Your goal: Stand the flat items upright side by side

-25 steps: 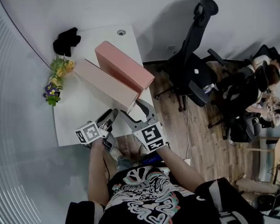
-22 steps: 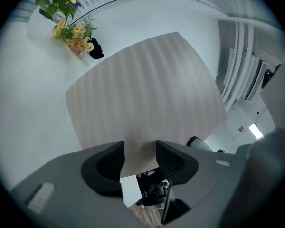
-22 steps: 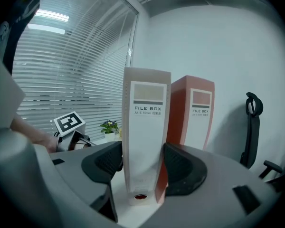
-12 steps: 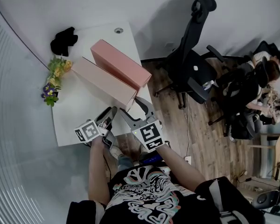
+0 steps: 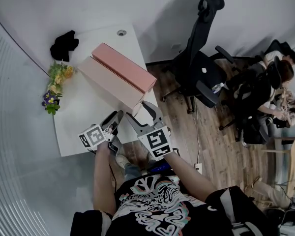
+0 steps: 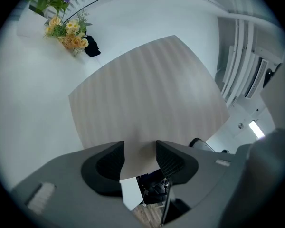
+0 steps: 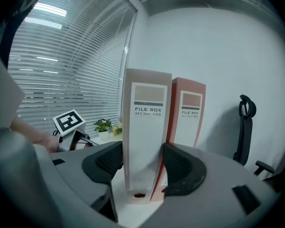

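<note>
Right gripper [image 7: 142,163] clamped on beige box [image 7: 147,103]; left gripper [image 6: 140,151] jaws apart, empty. Risk: sideways drag at release topples it into pink box [image 7: 190,108] or off table [image 5: 83,127].

White table [image 5: 73,127] at ten o'clock in the head view; yellow and purple flowers [image 5: 54,85] on its nine o'clock edge, a black bundle [image 5: 64,45] at its eleven o'clock corner, a round grommet [image 5: 121,33] at twelve. Black office chair [image 5: 199,68] on wood floor [image 5: 221,156] at two; seated people [image 5: 278,92] at three.
</note>
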`<state>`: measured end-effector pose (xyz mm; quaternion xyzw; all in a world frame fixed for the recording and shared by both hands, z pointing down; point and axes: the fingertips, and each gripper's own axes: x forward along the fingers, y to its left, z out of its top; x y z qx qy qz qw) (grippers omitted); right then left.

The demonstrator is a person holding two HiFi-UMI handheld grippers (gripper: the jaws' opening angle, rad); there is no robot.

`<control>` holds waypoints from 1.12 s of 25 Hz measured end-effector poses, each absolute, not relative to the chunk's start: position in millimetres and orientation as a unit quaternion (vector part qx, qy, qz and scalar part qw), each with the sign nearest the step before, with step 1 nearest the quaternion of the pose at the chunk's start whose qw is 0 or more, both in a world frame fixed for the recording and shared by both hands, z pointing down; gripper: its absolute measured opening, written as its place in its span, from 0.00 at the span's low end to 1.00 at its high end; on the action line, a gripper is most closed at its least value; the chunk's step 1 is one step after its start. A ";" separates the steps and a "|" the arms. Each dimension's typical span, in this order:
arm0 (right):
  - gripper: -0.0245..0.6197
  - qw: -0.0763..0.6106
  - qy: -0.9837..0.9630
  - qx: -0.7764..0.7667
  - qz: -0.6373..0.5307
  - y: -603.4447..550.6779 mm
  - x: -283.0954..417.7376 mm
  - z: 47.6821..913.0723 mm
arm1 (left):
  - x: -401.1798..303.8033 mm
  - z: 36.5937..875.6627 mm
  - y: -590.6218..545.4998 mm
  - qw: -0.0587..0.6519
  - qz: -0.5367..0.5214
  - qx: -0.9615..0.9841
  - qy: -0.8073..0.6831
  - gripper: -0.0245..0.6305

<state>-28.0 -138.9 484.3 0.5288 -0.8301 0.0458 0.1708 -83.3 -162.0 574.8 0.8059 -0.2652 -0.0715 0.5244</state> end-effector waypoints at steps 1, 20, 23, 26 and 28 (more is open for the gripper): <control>0.46 0.171 -0.829 0.530 0.045 -138.9 -27.9 484.3 | -83.0 574.8 -162.6 0.524 -0.070 0.807 -0.265 0.33; 0.42 0.168 -0.841 0.514 0.033 -128.7 -22.6 478.8 | -96.3 555.4 -161.7 0.463 -0.073 0.818 -0.333 0.33; 0.39 0.158 -0.845 0.509 0.034 -124.0 -18.2 474.0 | -96.8 538.7 -159.3 0.438 -0.082 0.823 -0.353 0.33; 0.33 0.147 -0.848 0.509 0.031 -120.3 -12.0 467.2 | -99.9 522.0 -156.2 0.401 -0.080 0.829 -0.382 0.32; 0.29 0.134 -0.851 0.507 0.037 -117.2 -6.2 462.9 | -99.3 510.9 -151.0 0.375 -0.077 0.835 -0.395 0.29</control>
